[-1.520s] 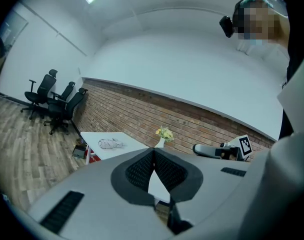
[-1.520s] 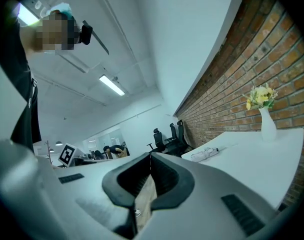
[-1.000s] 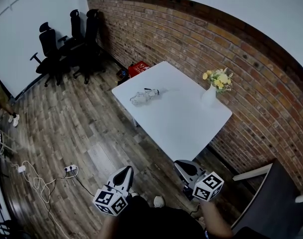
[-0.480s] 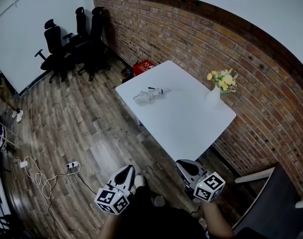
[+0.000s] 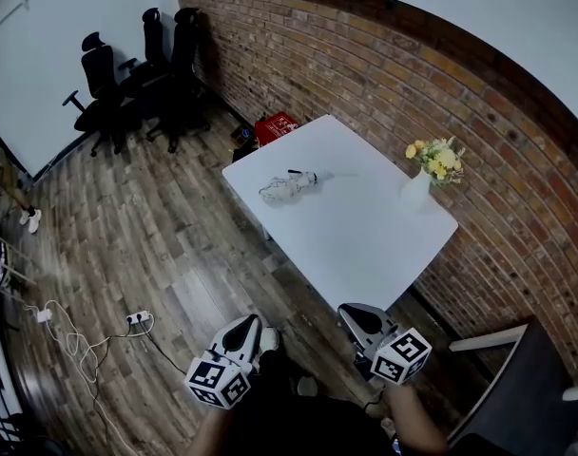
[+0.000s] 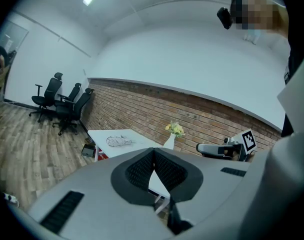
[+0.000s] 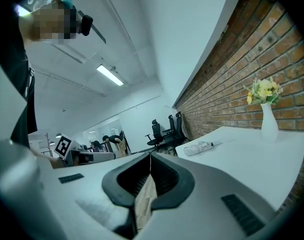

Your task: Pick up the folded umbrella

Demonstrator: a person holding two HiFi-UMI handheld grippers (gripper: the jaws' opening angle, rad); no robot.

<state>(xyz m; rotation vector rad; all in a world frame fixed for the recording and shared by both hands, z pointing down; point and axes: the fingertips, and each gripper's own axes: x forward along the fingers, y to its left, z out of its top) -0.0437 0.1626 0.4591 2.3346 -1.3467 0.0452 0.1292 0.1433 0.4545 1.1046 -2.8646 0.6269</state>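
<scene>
Table (image 5: 365, 231) ahead of level left gripper (image 5: 247, 323), right gripper (image 5: 352, 313).

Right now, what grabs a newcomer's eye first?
The white table against the brick wall, with the folded umbrella lying near its left corner and a vase of yellow flowers on the wall side. The left gripper and right gripper, both shut, hang short of it.

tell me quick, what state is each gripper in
Left gripper: closed, holding nothing.
Right gripper: closed, holding nothing.
</scene>
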